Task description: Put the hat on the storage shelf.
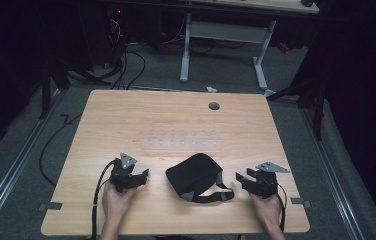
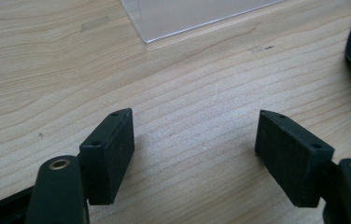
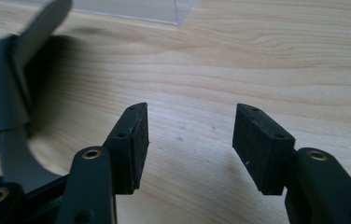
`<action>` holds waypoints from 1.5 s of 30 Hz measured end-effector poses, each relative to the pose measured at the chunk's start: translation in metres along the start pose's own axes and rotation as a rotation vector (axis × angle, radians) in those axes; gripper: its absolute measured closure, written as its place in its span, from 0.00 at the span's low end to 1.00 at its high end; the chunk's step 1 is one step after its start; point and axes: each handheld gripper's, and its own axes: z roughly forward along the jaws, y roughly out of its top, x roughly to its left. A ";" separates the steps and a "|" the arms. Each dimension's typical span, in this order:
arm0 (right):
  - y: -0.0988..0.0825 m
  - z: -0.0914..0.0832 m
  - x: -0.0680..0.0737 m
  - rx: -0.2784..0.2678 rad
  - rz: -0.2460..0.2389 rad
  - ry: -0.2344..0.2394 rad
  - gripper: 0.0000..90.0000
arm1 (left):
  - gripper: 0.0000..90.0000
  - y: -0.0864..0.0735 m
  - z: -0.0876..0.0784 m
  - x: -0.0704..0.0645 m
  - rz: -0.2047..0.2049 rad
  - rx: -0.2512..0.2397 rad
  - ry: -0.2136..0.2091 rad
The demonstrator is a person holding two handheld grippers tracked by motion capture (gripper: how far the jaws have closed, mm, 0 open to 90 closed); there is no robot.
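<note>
Dark lab: desks [image 1: 176, 125], floor cables [image 1: 126, 65]

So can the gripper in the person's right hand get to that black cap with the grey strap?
Probably yes. The right gripper sits beside the black cap with the grey strap, jaws open, pointing towards it. Bare wooden table lies between them, and the strap loop shows close by in the right gripper view.

Dim room, grey carpet floor [image 1: 166, 70], white-legged desk [image 1: 226, 30] behind, trailing cables [image 1: 126, 65]
</note>
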 end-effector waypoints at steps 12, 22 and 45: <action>0.013 -0.021 0.023 -0.054 -0.047 0.094 0.52 | 0.27 -0.001 0.001 -0.001 -0.001 0.005 -0.008; 0.023 -0.018 0.041 -0.048 -0.100 0.148 0.49 | 0.22 -0.001 0.002 -0.002 0.005 0.015 -0.011; 0.028 0.028 0.065 0.048 -0.149 0.227 0.49 | 0.18 -0.002 0.002 -0.002 0.010 0.024 -0.013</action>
